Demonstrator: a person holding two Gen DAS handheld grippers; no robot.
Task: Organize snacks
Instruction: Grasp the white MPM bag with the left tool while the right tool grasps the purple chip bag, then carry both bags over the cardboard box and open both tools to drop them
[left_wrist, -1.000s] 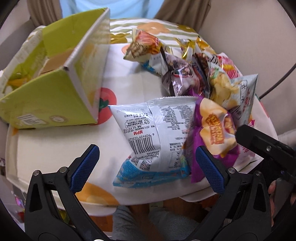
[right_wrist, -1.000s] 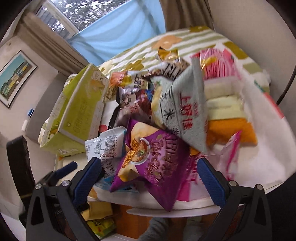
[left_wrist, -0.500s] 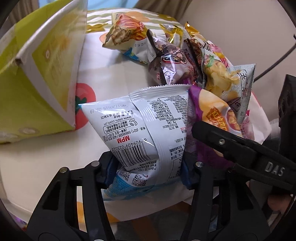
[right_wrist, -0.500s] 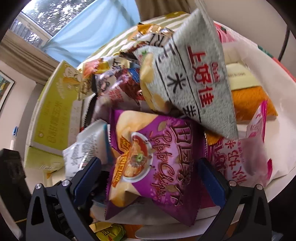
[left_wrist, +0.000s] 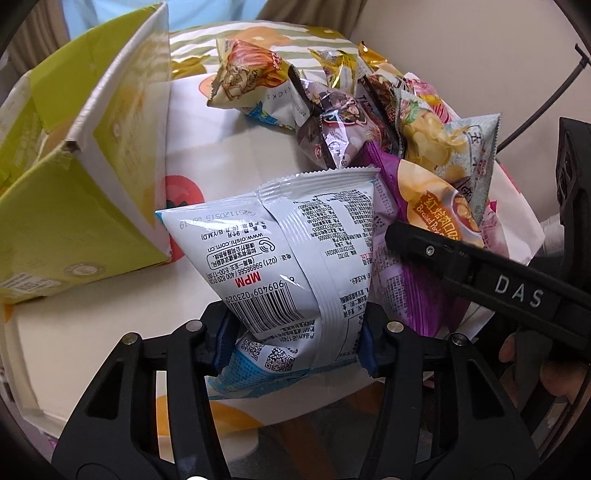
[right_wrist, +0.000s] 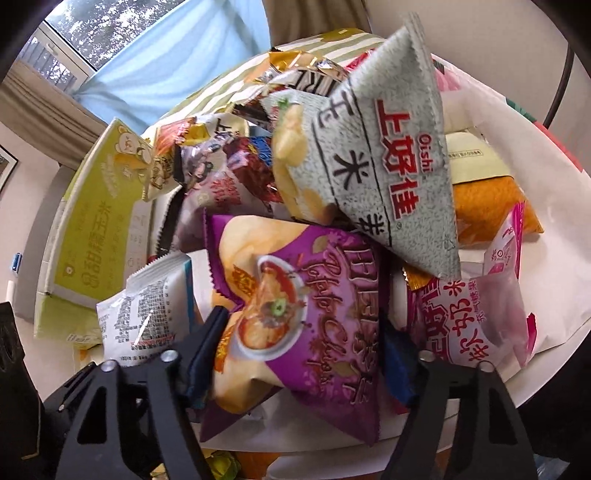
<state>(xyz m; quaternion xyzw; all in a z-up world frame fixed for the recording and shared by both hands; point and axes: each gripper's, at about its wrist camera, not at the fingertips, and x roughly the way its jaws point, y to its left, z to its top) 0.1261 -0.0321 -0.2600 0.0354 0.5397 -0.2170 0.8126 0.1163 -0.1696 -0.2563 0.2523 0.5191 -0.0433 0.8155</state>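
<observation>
Here the left tongs (left_wrist: 295, 341) pinch the lower end of a white snack bag (left_wrist: 291, 266), printed back and barcode facing up, their blue pads pressed into both sides of it; their jaws have closed a little further on it just now. The bag lies at the near edge of the tabletop (left_wrist: 110, 317), between an open yellow-green carton (left_wrist: 85, 199) on its left and a purple chip bag (left_wrist: 424, 221) on its right. The right tongs (right_wrist: 299, 350) have just been closing too and now squeeze that purple chip bag (right_wrist: 295, 306) from both sides near its lower end, the film bulging between the pads. In the left wrist view one black finger of the right tongs lies across the purple bag, with part of a hand (left_wrist: 546, 365) behind it. A grey speckled bag (right_wrist: 376, 155) leans on top of the purple one, a pink packet (right_wrist: 476, 325) sits just to its right, and more snack packets (left_wrist: 332, 107) are heaped behind, toward the far side of the tabletop
</observation>
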